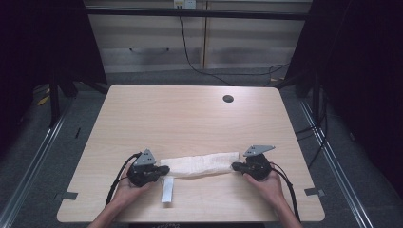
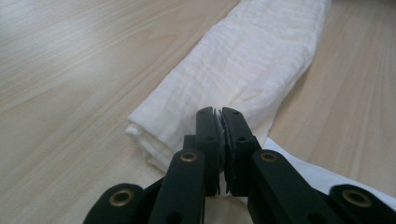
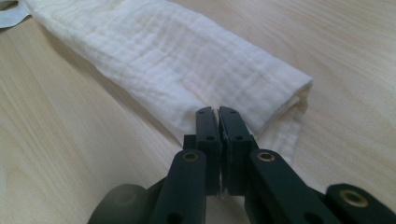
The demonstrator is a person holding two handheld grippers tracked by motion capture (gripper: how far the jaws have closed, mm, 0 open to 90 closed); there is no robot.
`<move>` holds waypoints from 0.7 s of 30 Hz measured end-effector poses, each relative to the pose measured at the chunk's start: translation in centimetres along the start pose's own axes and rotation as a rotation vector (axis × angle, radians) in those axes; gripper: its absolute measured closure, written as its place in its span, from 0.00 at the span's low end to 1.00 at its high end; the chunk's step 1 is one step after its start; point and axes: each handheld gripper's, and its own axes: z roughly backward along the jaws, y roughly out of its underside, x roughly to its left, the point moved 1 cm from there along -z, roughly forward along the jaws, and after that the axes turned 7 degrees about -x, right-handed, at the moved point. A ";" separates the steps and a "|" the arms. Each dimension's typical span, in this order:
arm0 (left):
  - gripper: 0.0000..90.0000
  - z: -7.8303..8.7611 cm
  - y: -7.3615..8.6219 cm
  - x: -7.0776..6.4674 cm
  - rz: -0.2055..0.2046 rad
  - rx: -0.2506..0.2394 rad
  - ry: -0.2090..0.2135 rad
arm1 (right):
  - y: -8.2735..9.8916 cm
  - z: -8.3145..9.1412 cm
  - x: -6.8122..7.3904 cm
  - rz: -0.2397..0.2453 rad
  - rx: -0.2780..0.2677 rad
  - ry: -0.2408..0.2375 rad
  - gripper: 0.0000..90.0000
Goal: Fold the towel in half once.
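A long, folded white cloth (image 1: 202,165) lies across the near part of the wooden table (image 1: 190,114). My left gripper (image 1: 164,169) is at the cloth's left end, and my right gripper (image 1: 235,166) is at its right end. In the left gripper view the jaws (image 2: 218,114) are pressed together with a thin edge of the cloth (image 2: 243,70) pinched between them. A loose white flap (image 2: 317,175) trails toward the front edge. In the right gripper view the jaws (image 3: 217,112) are likewise shut on the near edge of the cloth (image 3: 177,60).
A round black cable hole (image 1: 228,99) sits at the table's far right. Bare wood stretches behind the cloth. A cabinet (image 1: 199,42) and floor cables (image 1: 223,76) lie beyond the far edge, and dark curtains stand at both sides.
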 end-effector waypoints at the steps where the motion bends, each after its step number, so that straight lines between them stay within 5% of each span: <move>1: 0.96 -0.1 0.0 0.1 0.009 -0.008 -0.001 | 0.0 0.0 -0.1 -0.001 -0.004 -0.003 0.97; 12: 0.96 -1.2 -0.7 2.6 0.078 -0.028 -0.038 | -0.3 -0.8 -0.5 -0.026 -0.030 -0.015 0.98; 16: 0.96 -1.6 -0.9 3.2 0.135 -0.041 -0.043 | -0.4 -1.0 -0.4 -0.022 -0.035 -0.007 0.97; 21: 0.95 -1.5 -1.0 2.9 0.124 -0.035 -0.051 | -0.4 -1.0 -0.1 -0.011 -0.037 0.015 0.94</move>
